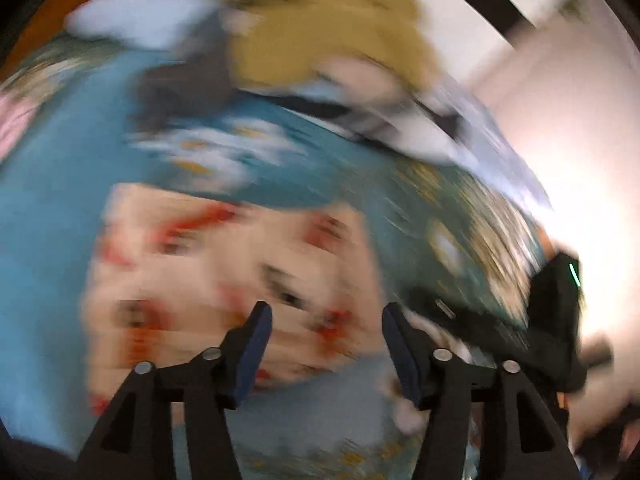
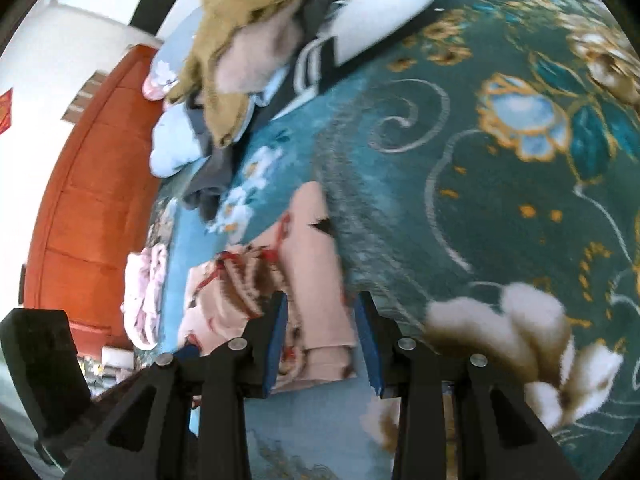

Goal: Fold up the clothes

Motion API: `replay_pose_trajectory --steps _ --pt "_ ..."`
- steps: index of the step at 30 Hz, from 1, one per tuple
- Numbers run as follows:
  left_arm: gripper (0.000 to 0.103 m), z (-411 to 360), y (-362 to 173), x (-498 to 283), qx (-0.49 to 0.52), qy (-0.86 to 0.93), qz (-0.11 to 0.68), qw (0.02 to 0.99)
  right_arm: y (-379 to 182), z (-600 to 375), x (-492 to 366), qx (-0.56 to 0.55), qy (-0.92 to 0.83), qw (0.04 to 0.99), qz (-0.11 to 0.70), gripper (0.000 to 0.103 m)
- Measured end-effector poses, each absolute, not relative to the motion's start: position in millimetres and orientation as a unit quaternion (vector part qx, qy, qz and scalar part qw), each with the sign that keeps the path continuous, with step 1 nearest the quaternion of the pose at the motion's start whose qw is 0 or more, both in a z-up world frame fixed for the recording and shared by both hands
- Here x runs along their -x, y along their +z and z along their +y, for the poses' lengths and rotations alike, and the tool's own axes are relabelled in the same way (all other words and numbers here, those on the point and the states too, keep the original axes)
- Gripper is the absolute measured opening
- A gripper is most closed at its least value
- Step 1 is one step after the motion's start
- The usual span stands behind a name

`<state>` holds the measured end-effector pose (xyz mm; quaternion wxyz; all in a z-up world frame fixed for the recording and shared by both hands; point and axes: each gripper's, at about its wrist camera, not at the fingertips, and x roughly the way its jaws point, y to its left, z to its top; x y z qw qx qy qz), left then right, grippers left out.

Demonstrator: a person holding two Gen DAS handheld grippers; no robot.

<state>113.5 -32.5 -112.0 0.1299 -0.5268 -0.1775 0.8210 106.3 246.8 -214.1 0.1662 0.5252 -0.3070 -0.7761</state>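
Note:
A pale pink garment with red and brown prints [image 1: 224, 268] lies on the teal floral bedspread [image 1: 48, 208]; the left wrist view is heavily blurred. My left gripper [image 1: 326, 320] is open just above the garment's near part, holding nothing. In the right wrist view the same garment [image 2: 316, 272] lies folded lengthwise, its cuffed end between the fingers of my right gripper [image 2: 322, 312], which is open and close over it. A heap of unfolded clothes, mustard [image 2: 236, 4], pink, light blue and grey, lies further back [image 1: 320, 36].
The bedspread [image 2: 500, 184] covers the bed. An orange-red headboard [image 2: 96, 184] stands at the bed's left in the right view. A small pink folded item [image 2: 142, 296] lies near it. The other gripper's black body [image 1: 560, 320] shows at the right of the left view.

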Motion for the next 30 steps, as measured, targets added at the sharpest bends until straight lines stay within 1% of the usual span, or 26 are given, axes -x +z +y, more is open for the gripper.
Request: replay_pose_trajectory --steps 3,6,9,11,16,17,18,19,21,24,26,28,30 --pt "0.062 -88.6 -126.9 -106.0 0.532 0.814 -0.233 0.022 -211.6 226.4 -103.0 -0.532 -0.774 0.197 -0.283 0.046" --pt "0.062 -122.9 -149.9 -111.0 0.544 0.79 -0.282 -0.035 -214.0 198.8 -95.5 -0.547 -0.767 0.22 -0.253 0.048" --pt "0.062 -143.9 -163.7 -117.2 0.549 0.759 -0.346 -0.052 -210.7 173.1 -87.7 -0.547 -0.776 0.231 -0.214 0.048" --pt "0.062 -150.3 -162.8 -119.1 0.539 0.76 -0.357 -0.062 -209.1 156.2 -80.0 -0.546 -0.782 0.239 -0.183 0.048" --pt "0.062 -153.2 -157.9 -123.2 0.526 0.76 -0.376 -0.062 -222.9 128.7 -62.2 -0.579 -0.779 0.207 -0.12 0.048" --pt "0.062 -153.3 -156.6 -123.6 0.522 0.76 -0.382 -0.061 -225.5 126.7 -60.6 -0.586 -0.777 0.199 -0.119 0.046" --pt "0.062 -154.8 -155.5 -125.6 0.518 0.76 -0.389 -0.059 -225.9 126.4 -60.0 -0.589 -0.776 0.192 -0.12 0.024" --pt "0.062 -154.7 -155.9 -125.2 0.517 0.759 -0.392 -0.056 -225.4 126.2 -59.6 -0.592 -0.774 0.187 -0.122 0.011" --pt "0.062 -154.5 -156.7 -124.2 0.516 0.758 -0.397 -0.05 -214.2 128.0 -60.0 -0.586 -0.775 0.199 -0.129 0.011" --pt "0.062 -154.2 -158.0 -122.8 0.514 0.755 -0.405 -0.041 -175.5 141.1 -57.9 -0.543 -0.793 0.237 -0.141 0.011" --pt "0.062 -143.0 -167.9 -116.8 0.541 0.746 -0.386 -0.039 -160.6 151.8 -49.1 -0.532 -0.799 0.238 -0.147 0.011" --pt "0.062 -133.6 -178.9 -112.4 0.563 0.736 -0.375 -0.035 -164.5 159.4 -37.3 -0.541 -0.797 0.225 -0.148 0.012" --pt "0.062 -130.0 -184.3 -111.1 0.579 0.727 -0.366 -0.04 -190.7 164.9 -24.0 -0.577 -0.78 0.194 -0.147 0.012"
